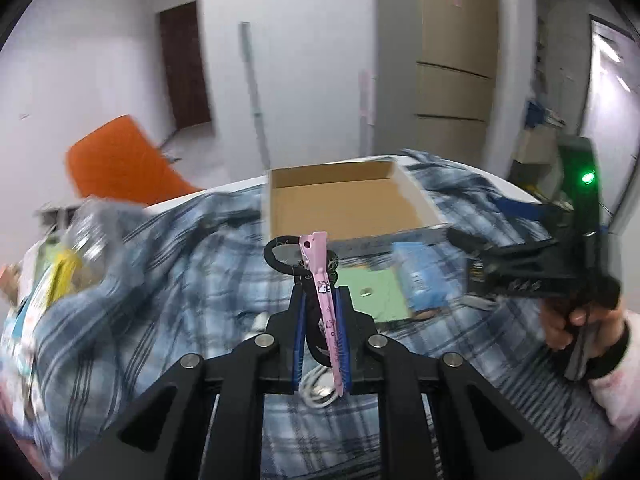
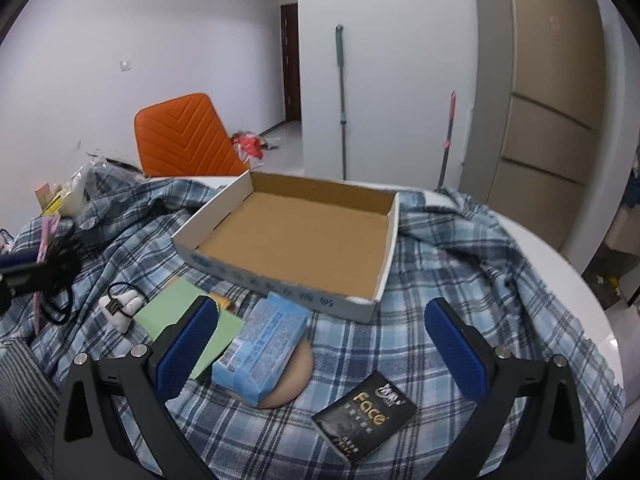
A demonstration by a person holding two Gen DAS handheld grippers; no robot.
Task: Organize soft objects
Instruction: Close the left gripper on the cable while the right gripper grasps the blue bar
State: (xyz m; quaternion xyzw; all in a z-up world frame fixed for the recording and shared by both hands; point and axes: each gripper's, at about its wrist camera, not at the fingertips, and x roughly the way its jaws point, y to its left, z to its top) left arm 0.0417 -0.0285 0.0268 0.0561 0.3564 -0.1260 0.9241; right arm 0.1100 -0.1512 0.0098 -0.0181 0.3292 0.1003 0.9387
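Cardboard box (image 2: 304, 240) sits empty; left tongs (image 1: 322, 304) pinch a pink hair clip (image 1: 326, 292) and hair tie, right tongs (image 2: 320, 340) spread; tissue pack (image 2: 260, 344), sachet (image 2: 366, 420) remain on the checked cloth (image 2: 460, 280).

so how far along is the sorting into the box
Nothing is sorted yet: the cardboard box is empty. In hand: the left gripper is shut on a pink hair clip and black hair tie. Left: tissue pack, black sachet, green pad.
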